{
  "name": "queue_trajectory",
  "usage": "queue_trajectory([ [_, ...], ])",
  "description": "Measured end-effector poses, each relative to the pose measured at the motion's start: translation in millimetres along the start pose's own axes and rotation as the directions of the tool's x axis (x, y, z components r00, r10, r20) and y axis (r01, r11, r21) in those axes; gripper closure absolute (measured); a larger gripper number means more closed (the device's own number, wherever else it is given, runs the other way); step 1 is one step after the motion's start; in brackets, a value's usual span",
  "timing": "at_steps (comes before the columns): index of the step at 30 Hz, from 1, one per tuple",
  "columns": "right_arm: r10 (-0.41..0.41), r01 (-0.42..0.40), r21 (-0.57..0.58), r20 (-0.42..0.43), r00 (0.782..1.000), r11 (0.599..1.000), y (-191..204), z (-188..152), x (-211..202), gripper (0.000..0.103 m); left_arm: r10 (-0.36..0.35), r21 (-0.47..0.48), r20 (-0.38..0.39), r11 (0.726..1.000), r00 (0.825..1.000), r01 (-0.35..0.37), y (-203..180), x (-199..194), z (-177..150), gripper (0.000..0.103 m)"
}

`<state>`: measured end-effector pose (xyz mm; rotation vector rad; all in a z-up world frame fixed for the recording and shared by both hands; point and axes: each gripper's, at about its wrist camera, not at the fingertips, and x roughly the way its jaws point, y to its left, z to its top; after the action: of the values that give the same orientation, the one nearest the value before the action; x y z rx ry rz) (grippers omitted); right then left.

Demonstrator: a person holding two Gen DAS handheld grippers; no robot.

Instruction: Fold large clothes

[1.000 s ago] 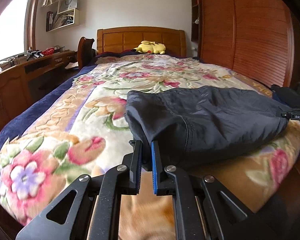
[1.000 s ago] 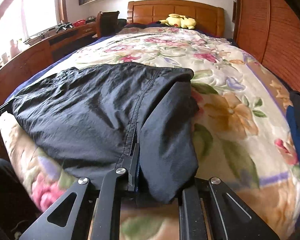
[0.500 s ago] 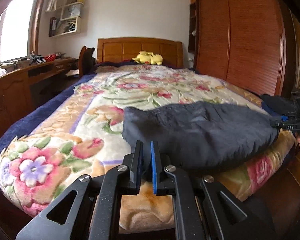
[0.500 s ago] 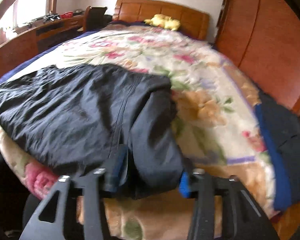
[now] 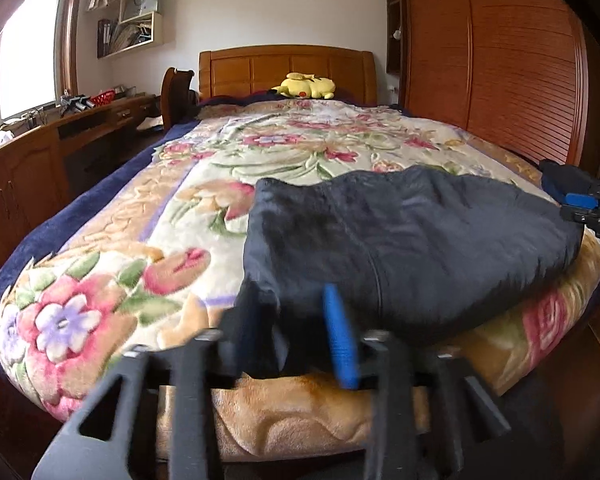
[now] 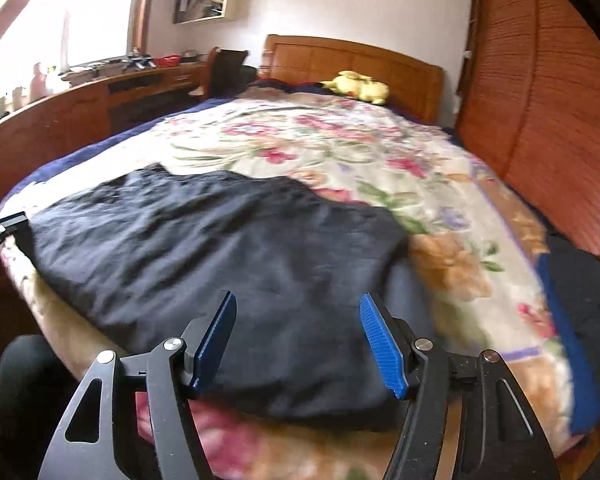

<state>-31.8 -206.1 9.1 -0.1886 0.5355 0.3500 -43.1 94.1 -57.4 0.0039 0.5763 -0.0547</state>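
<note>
A dark, folded garment (image 5: pixel 400 240) lies flat across the foot of the bed on a floral blanket (image 5: pixel 140 240). My left gripper (image 5: pixel 296 332) is at the garment's near left corner. Its jaws are opening, and a fold of dark cloth hangs loose between the blurred fingers. From the right wrist, the same garment (image 6: pixel 220 248) spreads out ahead. My right gripper (image 6: pixel 300 340) hovers just above its near edge, its jaws still opening wide with nothing pressed between the blue pads (image 6: pixel 384 344). Each gripper shows at the edge of the other's view: right gripper (image 5: pixel 592 212), left gripper (image 6: pixel 0 228).
Another dark garment with blue trim (image 6: pixel 580 300) lies at the bed's right edge. A yellow plush toy (image 5: pixel 304 86) rests by the wooden headboard (image 5: pixel 284 68). A wooden wardrobe (image 5: pixel 500 80) runs along the right side. On the left are a desk (image 5: pixel 60 140) and a chair.
Both grippers were shut on the garment's near edge and have let go. The right one opened wide and drew back and up. The left jaws have just parted.
</note>
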Motion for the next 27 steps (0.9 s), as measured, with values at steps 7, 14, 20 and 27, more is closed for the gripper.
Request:
queue_trajectory([
  [7,0.133,-0.133,-0.009,-0.003,0.991,0.991,55.1,-5.2,27.2,0.036,0.001,-0.036,-0.039,0.999,0.999,-0.003,11.6,5.0,-16.2,0.032],
  [14,0.1,-0.103,-0.063,-0.044,0.994,0.993,83.1,-21.8,63.9,0.035,-0.012,-0.055,-0.055,0.998,0.998,0.009,15.0,5.1,-28.9,0.032],
  [20,0.116,-0.116,-0.037,-0.02,0.993,0.993,81.4,-30.5,72.3,0.033,-0.035,-0.07,-0.062,0.997,0.997,0.031,14.4,7.9,-29.8,0.032],
  [27,0.094,-0.094,-0.055,-0.005,0.996,0.994,77.8,-39.0,71.7,0.033,-0.082,-0.1,-0.041,0.992,0.996,0.077,13.3,6.3,-25.9,0.038],
])
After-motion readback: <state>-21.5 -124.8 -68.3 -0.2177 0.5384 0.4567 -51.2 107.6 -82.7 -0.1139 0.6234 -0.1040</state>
